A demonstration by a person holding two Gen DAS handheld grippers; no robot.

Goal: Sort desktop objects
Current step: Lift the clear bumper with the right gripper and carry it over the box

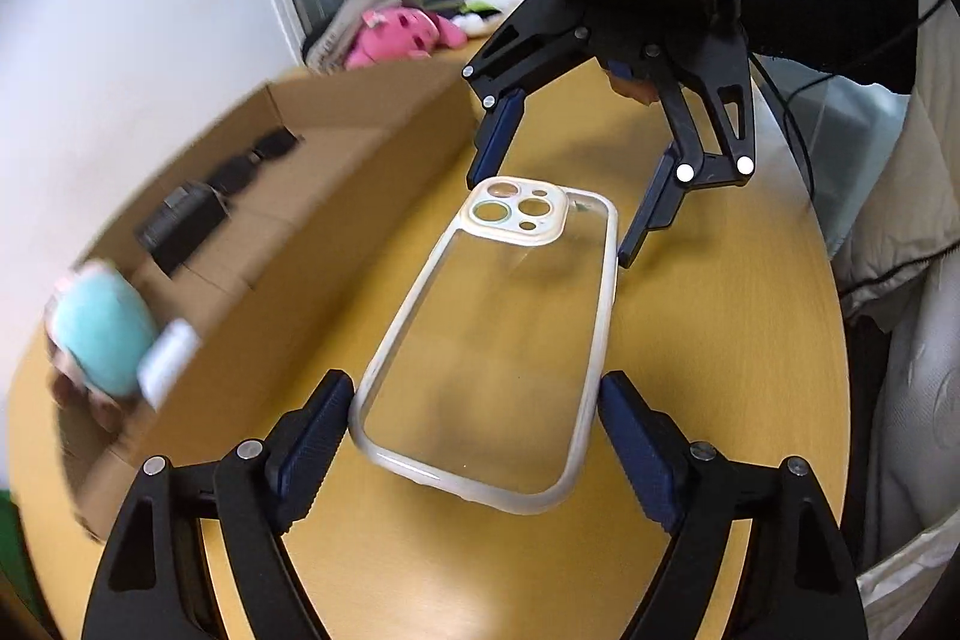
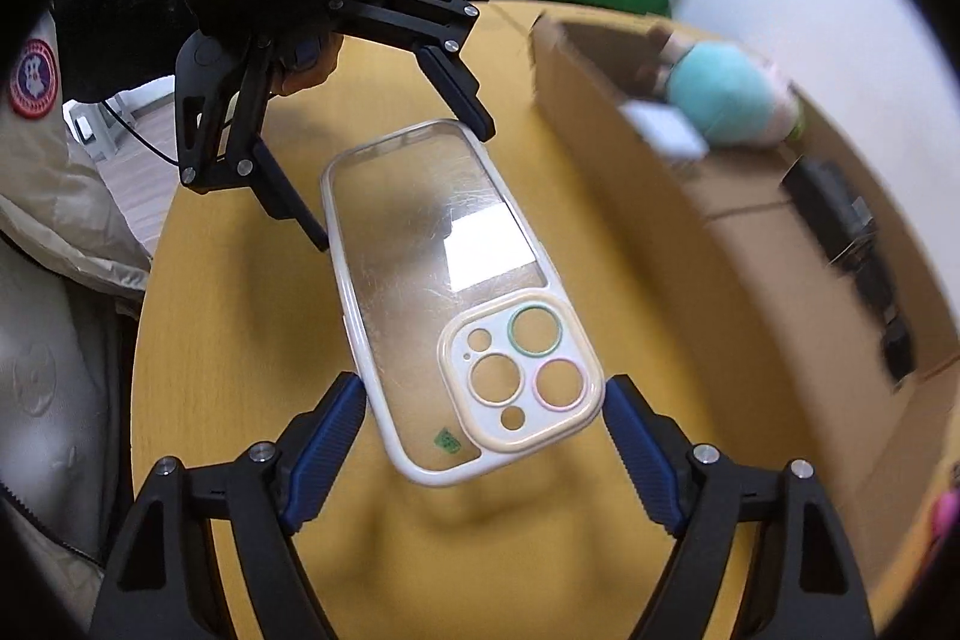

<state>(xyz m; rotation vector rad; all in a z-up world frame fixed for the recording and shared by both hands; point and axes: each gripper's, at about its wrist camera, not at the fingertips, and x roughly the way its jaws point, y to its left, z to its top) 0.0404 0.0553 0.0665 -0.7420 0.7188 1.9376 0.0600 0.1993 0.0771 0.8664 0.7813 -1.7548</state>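
A clear phone case [image 1: 492, 334] with a cream rim and camera cut-outs is held level above the round wooden table [image 1: 720, 400]. My left gripper [image 1: 474, 418] is shut on its plain end, pads against both long edges. My right gripper [image 2: 483, 421] is shut on the camera end of the case [image 2: 456, 292]. Each gripper faces the other: the right gripper [image 1: 558, 214] shows in the left wrist view, the left gripper [image 2: 408, 187] in the right wrist view.
An open cardboard box [image 1: 336, 172] lies on the table beside the case; it holds black adapters [image 1: 186, 220] and a teal plush toy [image 1: 102, 328]. The box also shows in the right wrist view [image 2: 690, 244]. Pink and white plush toys [image 1: 402, 34] sit beyond it.
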